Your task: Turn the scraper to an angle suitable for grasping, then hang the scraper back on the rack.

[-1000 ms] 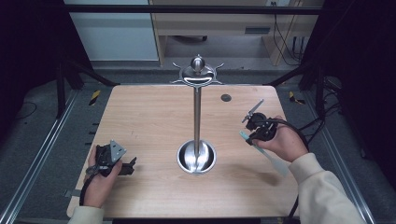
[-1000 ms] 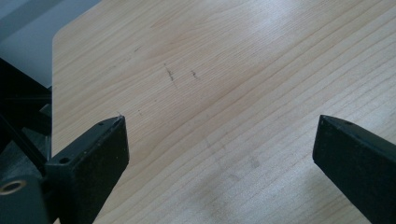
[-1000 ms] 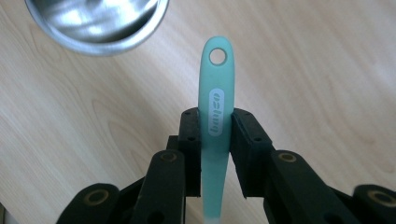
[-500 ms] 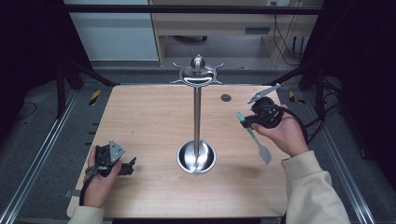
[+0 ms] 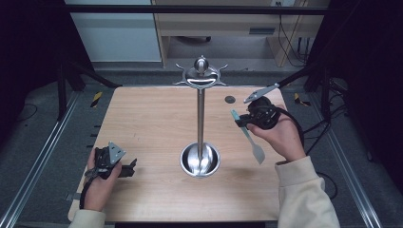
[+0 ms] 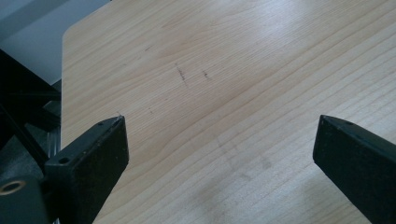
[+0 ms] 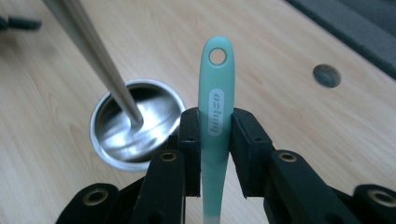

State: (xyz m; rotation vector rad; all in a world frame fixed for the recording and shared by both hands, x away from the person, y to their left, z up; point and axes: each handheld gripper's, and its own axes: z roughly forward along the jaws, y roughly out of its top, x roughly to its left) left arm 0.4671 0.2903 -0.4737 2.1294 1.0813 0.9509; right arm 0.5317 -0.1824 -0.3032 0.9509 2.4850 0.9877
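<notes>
A steel utensil stand (image 5: 200,102) rises from a round dished base (image 5: 200,160) at the table's middle, with hooked arms (image 5: 201,76) at its top. My right gripper (image 5: 248,118), held above the table right of the pole, is shut on the handle of a teal spatula (image 5: 246,133) whose pale blade (image 5: 257,153) hangs toward the person. In the right gripper view the spatula handle (image 7: 215,102), with a hanging hole at its tip, stands between the jaws, the base (image 7: 135,125) behind it. My left gripper (image 5: 127,167) rests open at the front left, over bare wood (image 6: 224,107).
The wooden table (image 5: 142,118) has a small dark hole (image 5: 230,99) at its back right. Metal frame rails (image 5: 43,152) run along both sides, with cables (image 5: 328,128) on the floor to the right.
My right gripper has lifted with the spatula and moved up and away toward the stand's top. The left gripper has stayed put.
</notes>
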